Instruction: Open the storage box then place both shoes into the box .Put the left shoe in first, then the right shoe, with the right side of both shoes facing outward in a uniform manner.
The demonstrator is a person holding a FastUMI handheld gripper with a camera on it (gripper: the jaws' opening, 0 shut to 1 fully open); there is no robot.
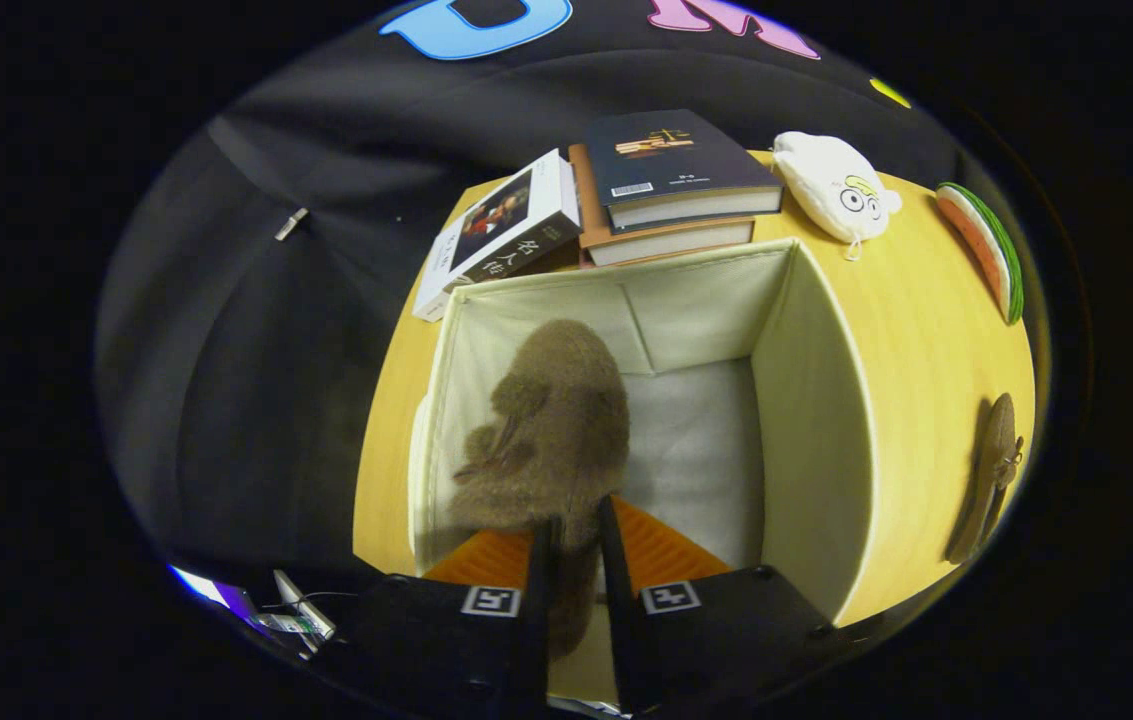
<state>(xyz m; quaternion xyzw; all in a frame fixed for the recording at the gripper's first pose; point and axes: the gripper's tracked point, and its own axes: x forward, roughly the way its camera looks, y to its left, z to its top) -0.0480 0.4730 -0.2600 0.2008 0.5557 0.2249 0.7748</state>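
1. Leftmost on the pale wooden table (911,330), behind the box's left corner, a white-jacketed paperback book (501,232) lies tilted, with a stack of two thicker books (671,185) just beside it to the right.
2. The open cream fabric storage box (816,400) stands in front of them, with no lid showing. Hanging in its left half is a brown fuzzy slipper-style shoe (556,430), toe pointing down toward the white floor. I cannot tell whether the toe touches the floor.
3. The gripper (576,545) is clamped on this shoe: both fingers press its heel end, which fills the narrow gap between them.
4. Risks here, as I judge them: the grip is on soft, compressible fleece near one end, so the shoe could slip or swing and land twisted, with the wrong side facing outward. Letting go too high could tip it flat across the middle, taking the room the next shoe needs. The fingers could also catch the soft left wall and drag the light box.
5. Right of the box, a white plush toy with cartoon eyes (836,185) and a watermelon-slice toy (986,250) lie near the table's far edge.
6. Farthest right, a second brown shoe (991,475) lies on the table, well apart from the box.
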